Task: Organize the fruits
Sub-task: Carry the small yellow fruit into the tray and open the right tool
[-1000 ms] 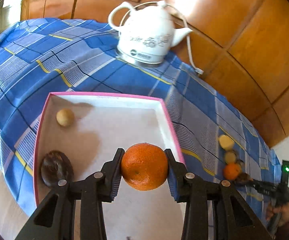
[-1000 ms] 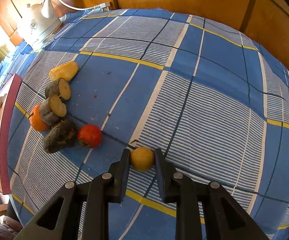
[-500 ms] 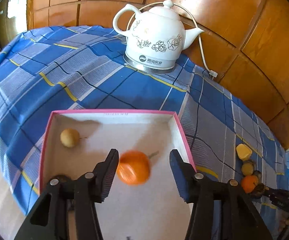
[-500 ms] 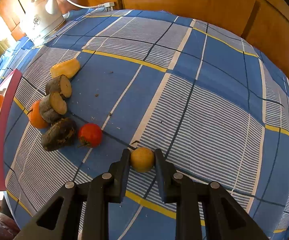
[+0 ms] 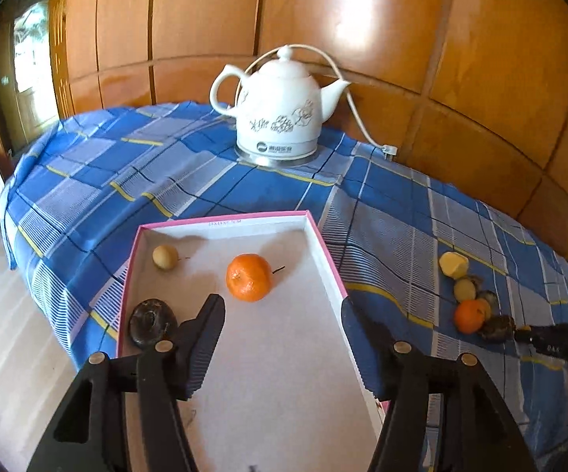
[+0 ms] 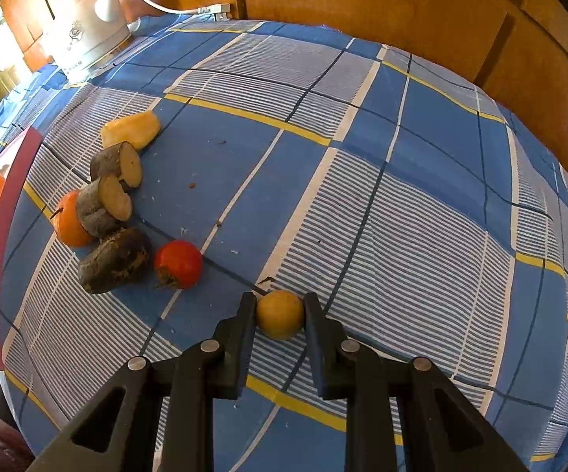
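Three fruits lay in the pink-rimmed box (image 5: 325,253) in the left wrist view: an orange (image 5: 249,277), a small tan fruit (image 5: 165,257) and a dark one (image 5: 152,321), while the left hand-held gripper (image 5: 282,348) hung above with jaws just spread, nothing between them. From the right wrist view, the right hand-held gripper (image 6: 279,316) pinched a small yellow fruit (image 6: 280,314) on the blue checked desk (image 6: 421,204), near a red fruit (image 6: 178,263) and cut brown pieces (image 6: 113,192).

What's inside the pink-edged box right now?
Pink-edged box holds an orange, a small tan fruit and a dark round fruit. Its near end is hidden behind the left gripper.
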`<act>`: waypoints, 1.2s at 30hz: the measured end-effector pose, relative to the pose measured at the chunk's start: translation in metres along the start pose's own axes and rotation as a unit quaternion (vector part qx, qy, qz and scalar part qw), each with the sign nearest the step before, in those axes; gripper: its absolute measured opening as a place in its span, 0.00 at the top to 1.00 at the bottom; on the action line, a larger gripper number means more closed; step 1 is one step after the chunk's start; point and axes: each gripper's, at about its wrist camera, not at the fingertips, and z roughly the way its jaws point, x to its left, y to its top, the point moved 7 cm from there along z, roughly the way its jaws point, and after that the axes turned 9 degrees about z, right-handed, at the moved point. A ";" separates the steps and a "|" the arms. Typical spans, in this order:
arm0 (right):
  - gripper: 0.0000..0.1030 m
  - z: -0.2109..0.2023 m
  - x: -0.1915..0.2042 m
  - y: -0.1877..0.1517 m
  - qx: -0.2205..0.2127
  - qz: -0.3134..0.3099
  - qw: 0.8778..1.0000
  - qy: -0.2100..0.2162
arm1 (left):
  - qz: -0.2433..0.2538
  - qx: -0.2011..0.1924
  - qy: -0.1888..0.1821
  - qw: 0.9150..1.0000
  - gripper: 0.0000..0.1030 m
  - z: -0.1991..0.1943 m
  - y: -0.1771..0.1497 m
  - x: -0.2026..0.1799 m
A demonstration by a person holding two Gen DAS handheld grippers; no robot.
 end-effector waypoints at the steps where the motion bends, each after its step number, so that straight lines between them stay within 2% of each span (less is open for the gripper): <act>1: 0.76 0.000 0.001 0.000 -0.001 -0.001 1.000 -0.001 | 0.005 -0.006 0.003 1.000 0.39 -0.005 0.000 -0.001; 14: 0.77 -0.002 0.005 -0.003 -0.008 -0.009 1.000 -0.007 | 0.084 -0.067 0.015 0.994 0.37 -0.042 0.010 -0.032; 21: 0.77 -0.010 -0.001 0.005 -0.018 0.011 1.000 0.002 | 0.092 -0.082 0.017 0.992 0.36 -0.052 0.013 -0.035; 24: 0.77 -0.025 0.003 0.012 -0.037 0.022 0.999 0.026 | 0.090 -0.084 0.020 0.992 0.35 -0.055 0.013 -0.032; 29: 0.77 -0.044 0.041 0.017 -0.054 0.000 0.996 0.069 | 0.087 -0.094 0.031 0.991 0.35 -0.062 0.014 -0.026; 36: 0.77 -0.062 0.138 0.014 -0.060 -0.067 0.984 0.156 | 0.081 -0.115 0.051 0.989 0.35 -0.078 0.017 -0.012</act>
